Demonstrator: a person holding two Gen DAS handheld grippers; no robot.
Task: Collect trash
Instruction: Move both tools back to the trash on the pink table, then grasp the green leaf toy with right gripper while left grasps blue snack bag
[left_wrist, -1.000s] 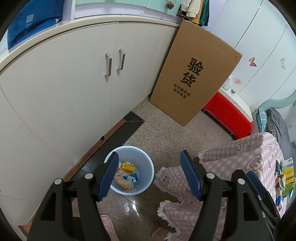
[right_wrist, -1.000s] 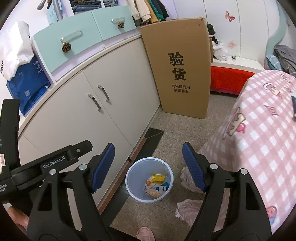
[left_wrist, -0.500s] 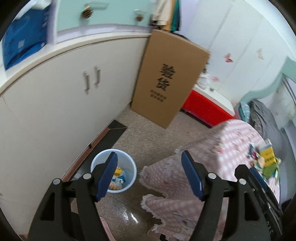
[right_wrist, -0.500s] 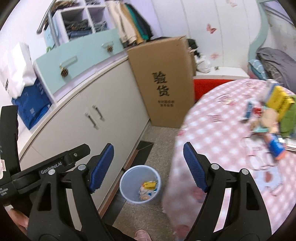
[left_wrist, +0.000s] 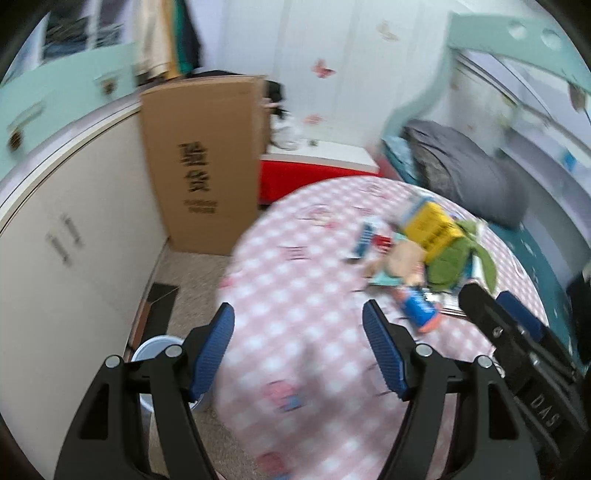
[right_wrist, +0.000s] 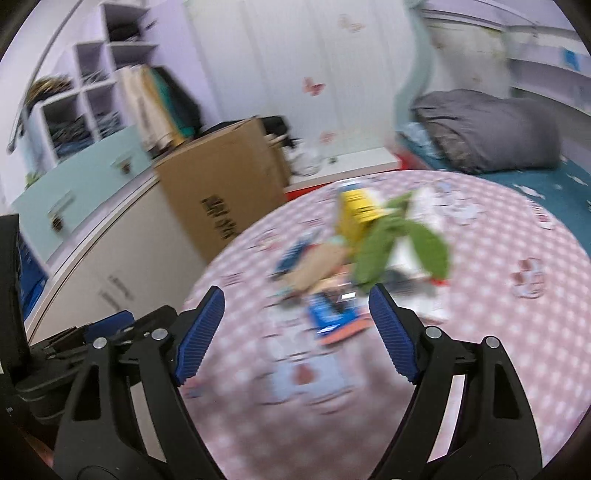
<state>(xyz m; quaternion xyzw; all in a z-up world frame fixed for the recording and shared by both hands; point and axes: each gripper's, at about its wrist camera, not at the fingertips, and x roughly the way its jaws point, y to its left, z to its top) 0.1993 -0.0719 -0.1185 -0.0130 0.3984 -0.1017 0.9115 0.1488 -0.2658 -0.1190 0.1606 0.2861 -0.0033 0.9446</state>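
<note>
Ahead of both released, empty grippers, left gripper (left_wrist: 298, 341) and right gripper (right_wrist: 296, 325), trash pile (right_wrist: 364, 251) lies on the pink checked table (right_wrist: 498, 325).

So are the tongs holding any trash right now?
No. The left tongs and the right tongs are both open with nothing between their pads. The trash pile lies untouched on the pink checked table.

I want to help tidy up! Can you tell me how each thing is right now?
left gripper: open, empty
right gripper: open, empty
trash pile: lying on the table, untouched
bin: on the floor, upright
cupboard doors: shut
cardboard box: standing upright
</note>
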